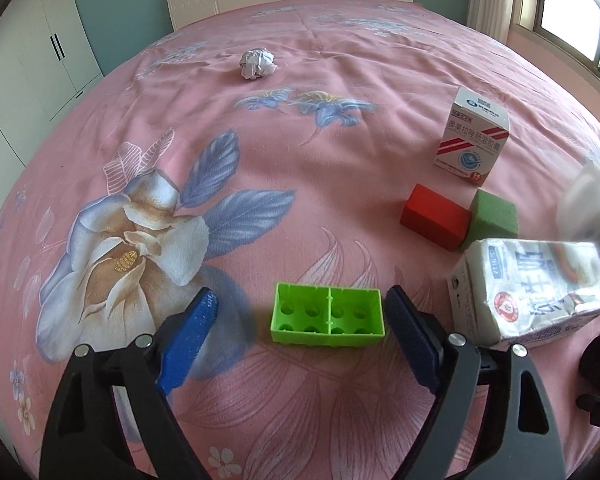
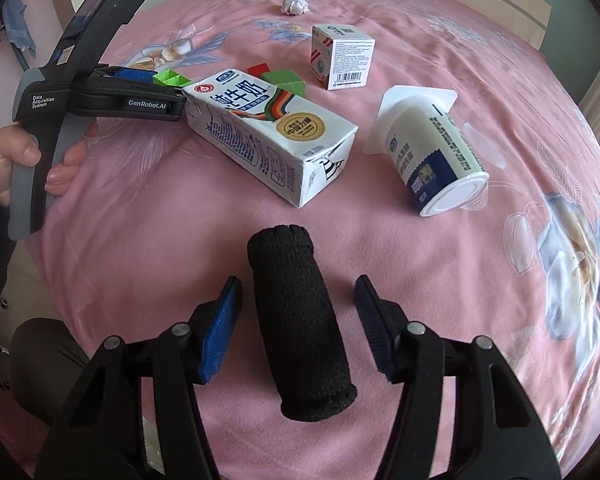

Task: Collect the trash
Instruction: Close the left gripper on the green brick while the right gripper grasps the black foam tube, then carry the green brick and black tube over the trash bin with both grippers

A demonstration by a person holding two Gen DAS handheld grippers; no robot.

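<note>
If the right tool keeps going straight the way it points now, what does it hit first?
Most likely the black knitted roll, which lies on the pink bedspread between the right tool's open fingers, untouched. Depth is hard to judge through the fisheye.

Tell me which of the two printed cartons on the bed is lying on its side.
The milk carton lies flat on its long side next to the green block. The smaller medicine box, farther back, stands upright.

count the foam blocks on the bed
2. The red block lies right of the middle in the left wrist view; the green block touches its right side, just behind the milk carton. Others may hide behind the carton.
</note>
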